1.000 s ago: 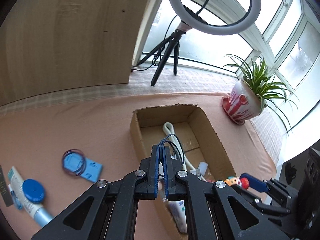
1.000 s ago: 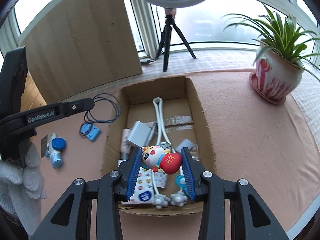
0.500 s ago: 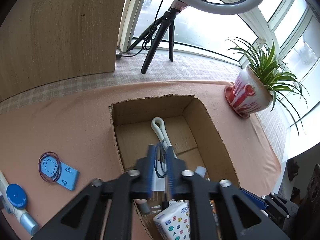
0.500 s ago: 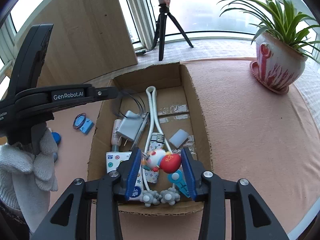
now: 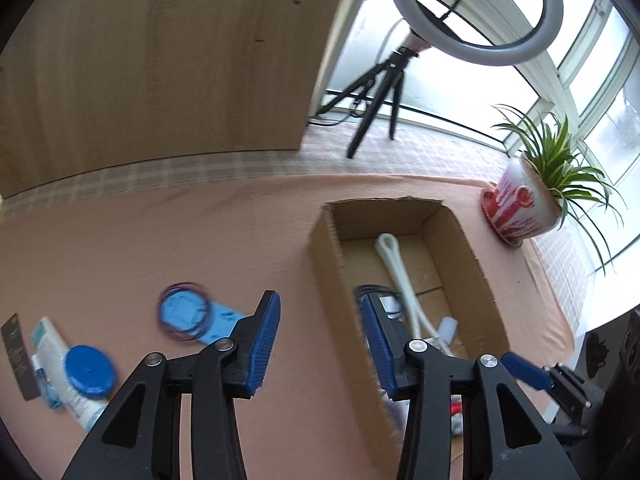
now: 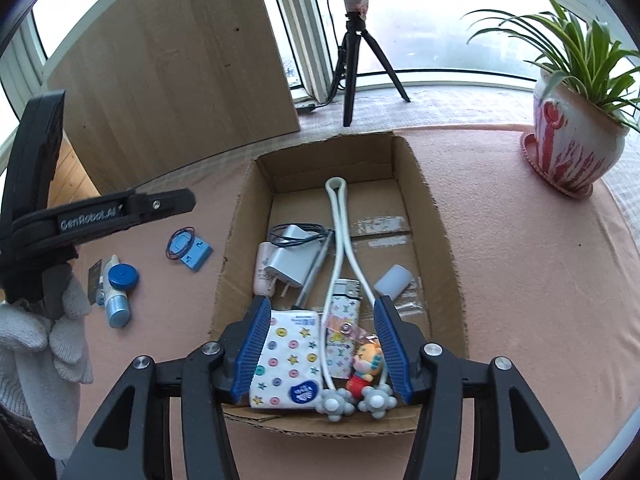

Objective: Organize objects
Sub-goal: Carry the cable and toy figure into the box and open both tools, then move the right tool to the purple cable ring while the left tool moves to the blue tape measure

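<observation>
An open cardboard box point(image 6: 438, 220) sits on the pink cloth and holds several items. Among them are a grey charger point(image 6: 290, 264) with a black cable loop point(image 6: 298, 236) on it, a white looped holder point(image 6: 340, 240) and a patterned tissue pack point(image 6: 286, 356). A small toy figure point(image 6: 366, 364) lies at the box's near end. My right gripper point(image 6: 323, 346) hangs open above that end with nothing between its fingers. My left gripper point(image 5: 320, 340) is open and empty over the box's left wall point(image 5: 326, 264). The black cable point(image 5: 372, 290) lies inside.
Left of the box lie a blue card ringed by a rubber band point(image 5: 188, 314) and a tube with a blue cap point(image 5: 86, 368). A potted plant point(image 6: 572, 148) stands at the right. A ring-light tripod point(image 6: 352, 60) and a wooden board point(image 6: 172, 72) stand behind. A gloved hand point(image 6: 44, 332) holds the left gripper.
My left gripper opened, dropped the black cable into the box and drew back to the left. My right gripper opened and let the toy figure fall into the box's near end.
</observation>
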`<move>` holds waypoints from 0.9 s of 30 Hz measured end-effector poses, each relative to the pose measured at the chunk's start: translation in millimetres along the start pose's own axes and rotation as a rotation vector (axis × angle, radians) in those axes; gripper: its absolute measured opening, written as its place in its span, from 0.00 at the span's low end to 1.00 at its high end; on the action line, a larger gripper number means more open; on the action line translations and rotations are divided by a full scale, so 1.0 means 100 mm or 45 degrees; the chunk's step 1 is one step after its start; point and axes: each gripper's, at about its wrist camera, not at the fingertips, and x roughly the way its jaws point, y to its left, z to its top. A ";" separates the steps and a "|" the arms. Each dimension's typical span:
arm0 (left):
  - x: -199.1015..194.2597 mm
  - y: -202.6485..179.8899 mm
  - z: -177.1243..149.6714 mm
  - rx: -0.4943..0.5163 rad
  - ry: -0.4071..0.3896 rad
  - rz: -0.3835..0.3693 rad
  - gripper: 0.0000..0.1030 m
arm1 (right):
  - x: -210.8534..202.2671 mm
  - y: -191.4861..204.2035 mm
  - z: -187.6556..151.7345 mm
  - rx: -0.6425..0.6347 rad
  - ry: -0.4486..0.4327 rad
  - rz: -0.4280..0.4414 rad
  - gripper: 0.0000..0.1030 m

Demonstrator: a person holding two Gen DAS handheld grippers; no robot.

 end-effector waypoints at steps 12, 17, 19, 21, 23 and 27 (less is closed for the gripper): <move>-0.44 1.21 -0.31 -0.090 0.001 0.232 0.54 | 0.12 0.60 0.18 -0.144 -0.041 0.068 0.48; -0.49 1.57 -0.39 -0.118 0.029 0.242 0.65 | 0.35 0.96 0.38 -0.192 0.024 0.156 0.48; -0.47 1.65 -0.42 -0.110 0.047 0.258 0.65 | 0.47 1.05 0.45 -0.180 0.069 0.193 0.48; -0.42 1.72 -0.43 -0.106 0.070 0.270 0.65 | 0.65 1.17 0.56 -0.163 0.122 0.233 0.48; -0.37 1.76 -0.43 -0.098 0.073 0.282 0.65 | 0.80 1.26 0.65 -0.145 0.158 0.256 0.48; -0.29 1.81 -0.42 -0.092 0.079 0.258 0.65 | 1.16 1.46 0.85 -0.127 0.242 0.280 0.48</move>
